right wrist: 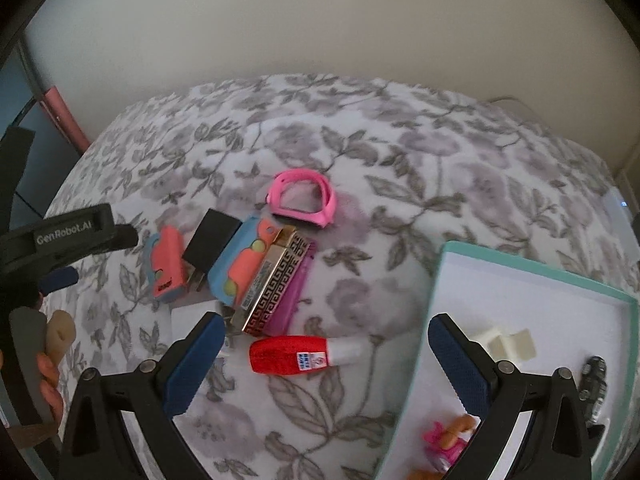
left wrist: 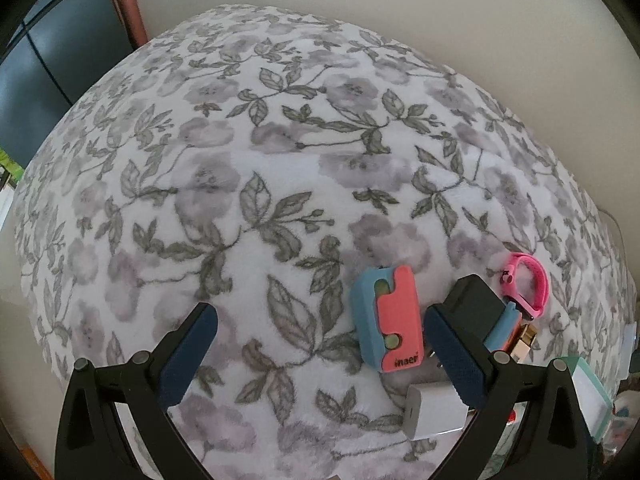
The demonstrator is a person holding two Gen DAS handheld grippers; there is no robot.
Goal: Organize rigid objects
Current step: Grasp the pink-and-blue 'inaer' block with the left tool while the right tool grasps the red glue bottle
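Hovering with fingers spread and empty, the right gripper [right wrist: 324,360] is lining up on the red bottle [right wrist: 286,356] beside the tray [right wrist: 532,280]; next, closing, lifting, traying.

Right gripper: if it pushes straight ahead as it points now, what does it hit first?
Probably the red bottle, lying between the open fingers of the right gripper, slightly left of centre. The teal tray edges the right finger. Depth is unclear.

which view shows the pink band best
The right wrist view: the pink band lies whole and unobstructed on the blanket, beyond the pile. In the left wrist view it sits near the right edge, smaller, distorted, its lower end behind the black block.
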